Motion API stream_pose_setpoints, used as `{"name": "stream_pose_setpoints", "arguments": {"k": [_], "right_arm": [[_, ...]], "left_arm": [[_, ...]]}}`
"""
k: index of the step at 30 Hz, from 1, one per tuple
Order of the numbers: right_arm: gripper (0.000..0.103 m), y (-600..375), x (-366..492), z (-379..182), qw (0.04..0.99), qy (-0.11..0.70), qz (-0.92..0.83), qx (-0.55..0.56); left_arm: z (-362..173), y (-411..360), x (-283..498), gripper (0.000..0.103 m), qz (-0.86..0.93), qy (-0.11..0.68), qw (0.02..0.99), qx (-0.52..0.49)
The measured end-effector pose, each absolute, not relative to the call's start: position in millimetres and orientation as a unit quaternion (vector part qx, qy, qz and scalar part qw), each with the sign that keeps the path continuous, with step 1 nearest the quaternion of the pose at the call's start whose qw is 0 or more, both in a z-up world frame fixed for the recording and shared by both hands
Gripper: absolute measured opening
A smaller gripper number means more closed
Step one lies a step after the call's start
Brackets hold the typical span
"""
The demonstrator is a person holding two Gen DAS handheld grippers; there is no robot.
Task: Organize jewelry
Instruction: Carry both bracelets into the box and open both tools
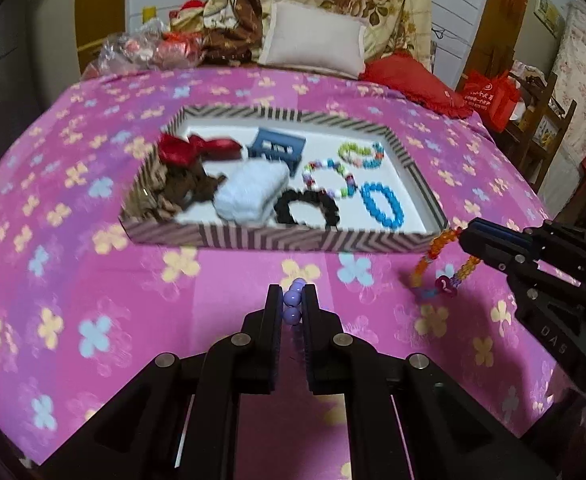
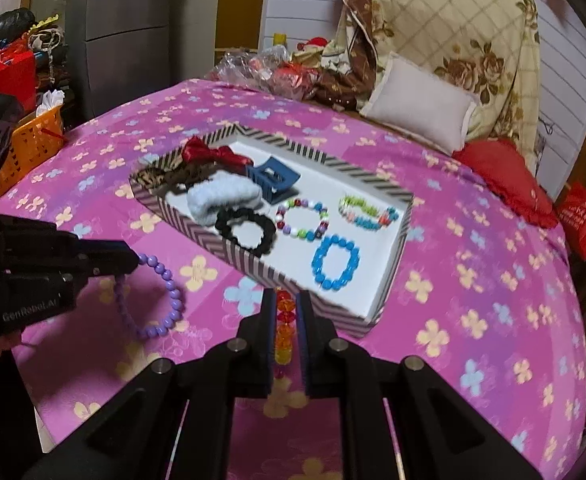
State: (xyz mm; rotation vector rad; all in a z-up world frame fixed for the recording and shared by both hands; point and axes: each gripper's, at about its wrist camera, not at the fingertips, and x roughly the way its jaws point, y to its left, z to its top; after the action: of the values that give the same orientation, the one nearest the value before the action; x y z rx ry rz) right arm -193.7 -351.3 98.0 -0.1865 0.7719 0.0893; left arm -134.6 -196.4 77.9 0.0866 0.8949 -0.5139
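A pink flowered bedspread [image 1: 93, 280] covered the bed, and on it sat a shallow tray [image 1: 253, 238] with a zigzag-striped rim and a white floor. The tray's left part held hair things: a red bow [image 1: 197, 148], a brown scrunchie [image 1: 191, 186], a pale blue band [image 1: 251, 194], a blue claw clip [image 1: 279, 148] and a black scrunchie [image 1: 307, 210]. Its right part held three bead bracelets lying flat and apart: a blue one [image 1: 385, 204], a mixed-colour one [image 1: 329, 178] and a green-and-white one [image 1: 363, 154]. Near the tray's front edge, both grippers carried a bracelet clear of the cloth. The left gripper [image 1: 293, 300] was clamped on a purple bracelet [image 2: 165, 300], a few beads pinched between its pads and the rest hanging as a loop in the right wrist view. The right gripper [image 2: 284, 312] was clamped on an orange bracelet [image 1: 433, 258], whose loop dangled with a small pink charm at the bottom. The step in hand looked like carrying both into the tray's jewelry side. To do it well, each loop would probably need to clear the striped rim before crossing, since a swinging strand could catch the edge. The free white floor lay near the blue bracelet and the right wall, so each should be lowered until the beads rested before the fingers let go, one at a time, to keep the strands from tangling or landing on bracelets already laid out.
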Motion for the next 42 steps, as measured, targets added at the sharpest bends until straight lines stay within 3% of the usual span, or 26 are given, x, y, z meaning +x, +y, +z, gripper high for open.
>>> {"name": "stream_pose_setpoints", "arguments": {"k": [12, 26, 33, 35, 38, 42], "right_arm": [[0.009, -377, -152, 136, 0.931, 0.357, 0.032, -0.071], [0.009, -422, -45, 77, 0.911, 0.411, -0.003, -0.031], [0.01, -452, -36, 54, 0.91, 0.413, -0.029, -0.015], [0.016, -457, -47, 58, 0.916, 0.4, -0.021, -0.004], [0.033, -462, -66, 67, 0.924, 0.382, -0.015, 0.0], [0.035, -469, -86, 73, 0.929, 0.37, -0.008, 0.01]], "left_arm": [[118, -205, -107, 0.01, -0.231, 0.393, 0.887, 0.073], [128, -260, -54, 0.01, -0.242, 0.402, 0.879, 0.086], [110, -312, -13, 0.01, -0.256, 0.432, 0.862, 0.076], [105, -326, -3, 0.01, -0.26, 0.435, 0.859, 0.078], [95, -343, 13, 0.01, -0.26, 0.442, 0.854, 0.086], [74, -354, 34, 0.01, -0.237, 0.454, 0.854, 0.093]]}}
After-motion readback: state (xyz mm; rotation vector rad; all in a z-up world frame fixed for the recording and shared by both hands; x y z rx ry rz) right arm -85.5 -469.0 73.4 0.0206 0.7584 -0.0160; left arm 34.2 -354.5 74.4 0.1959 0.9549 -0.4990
